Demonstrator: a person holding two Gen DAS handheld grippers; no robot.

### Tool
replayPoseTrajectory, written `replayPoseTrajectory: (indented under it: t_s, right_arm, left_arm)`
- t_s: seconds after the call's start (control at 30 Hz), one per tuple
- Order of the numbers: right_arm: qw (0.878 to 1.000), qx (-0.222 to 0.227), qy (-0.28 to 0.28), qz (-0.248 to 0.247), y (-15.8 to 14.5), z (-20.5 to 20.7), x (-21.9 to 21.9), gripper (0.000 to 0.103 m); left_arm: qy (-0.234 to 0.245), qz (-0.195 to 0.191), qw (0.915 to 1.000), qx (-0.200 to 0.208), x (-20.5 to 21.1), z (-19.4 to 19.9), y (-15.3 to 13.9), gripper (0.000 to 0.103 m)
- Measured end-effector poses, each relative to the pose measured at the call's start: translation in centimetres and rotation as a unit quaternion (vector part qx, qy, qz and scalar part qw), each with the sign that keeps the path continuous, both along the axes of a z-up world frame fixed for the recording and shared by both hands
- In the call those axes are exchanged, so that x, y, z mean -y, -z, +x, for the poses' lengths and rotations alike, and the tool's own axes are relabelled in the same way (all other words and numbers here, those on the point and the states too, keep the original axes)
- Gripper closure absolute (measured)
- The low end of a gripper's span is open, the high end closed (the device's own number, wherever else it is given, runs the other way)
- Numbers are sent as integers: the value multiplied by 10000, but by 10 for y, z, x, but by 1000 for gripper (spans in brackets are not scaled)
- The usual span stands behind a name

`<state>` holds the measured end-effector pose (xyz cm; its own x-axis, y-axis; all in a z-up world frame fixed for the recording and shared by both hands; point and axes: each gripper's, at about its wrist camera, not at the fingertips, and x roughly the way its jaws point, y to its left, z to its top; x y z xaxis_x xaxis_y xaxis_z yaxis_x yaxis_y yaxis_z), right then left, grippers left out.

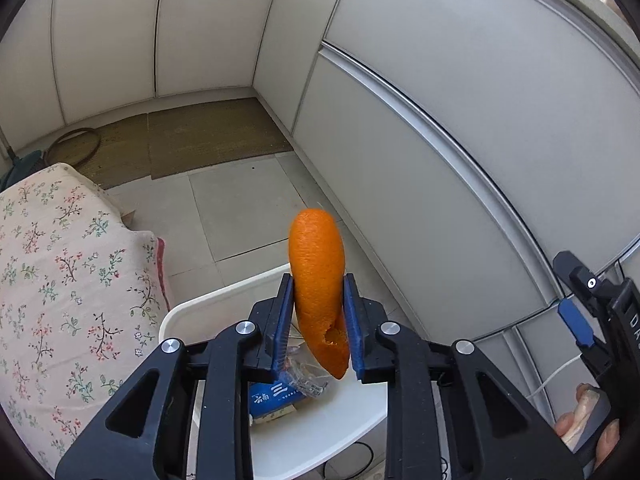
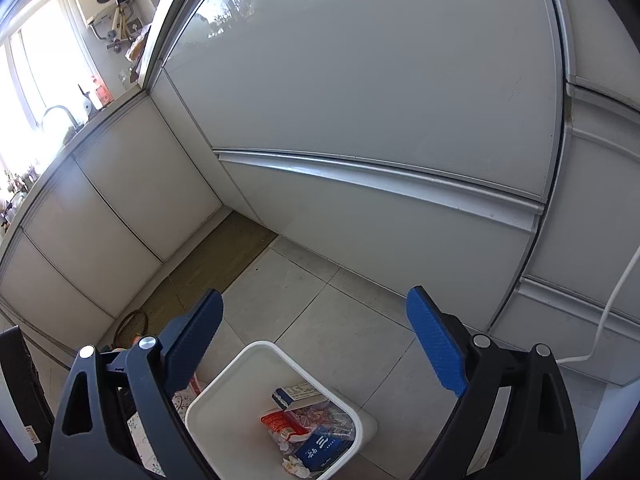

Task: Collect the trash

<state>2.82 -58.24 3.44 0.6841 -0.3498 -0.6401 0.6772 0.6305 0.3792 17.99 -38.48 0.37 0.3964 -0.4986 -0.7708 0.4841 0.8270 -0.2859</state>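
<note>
**Orange peel poised over kitchen bin as second gripper stands empty**

A strip of orange peel (image 1: 318,276) stands upright between the blue pads of the left hand-held gripper (image 1: 316,320), pinched along its lower half so that its rounded top juts clear of the fingertips. The grip sits directly above the white bin (image 2: 260,350), evidently so the peel can fall straight in once let go; whether the pads are pressing firmly or easing off is hard to tell, though the peel has not dropped. The right hand-held gripper (image 2: 316,344) hangs just beside it with jaws spread wide and nothing between them, its load apparently already delivered. Inside the bin lie a blue packet (image 2: 320,448), a red wrapper (image 2: 280,424) and crumpled paper. The bin stands on the tiled floor (image 2: 320,312), close to a floral-covered cushion (image 1: 60,280) on one side and with grey cabinet fronts (image 2: 360,100) a little way off on the other. Open floor stretches ahead toward a brown mat (image 1: 208,136), leaving both grippers room to withdraw upward or forward.
</note>
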Motion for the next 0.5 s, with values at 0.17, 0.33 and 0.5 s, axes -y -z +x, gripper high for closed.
replayPoseTrajectory:
  t_s: [0.17,0.33,0.5]
  right_arm:
    - [10000,-38,8,7,2,0,2,12]
    - [10000,-38,-32,-67,-2,2,-3,12]
    - [9997,-62,-204,-142,-5,6,-18,12]
  left_arm:
    - [-17,218,9994,268,-1,-9,3,43]
    - [-106,570,9955,744,-12,-19,-6,35]
    - [-294,772,9897,1171,-33,-33,-24,23]
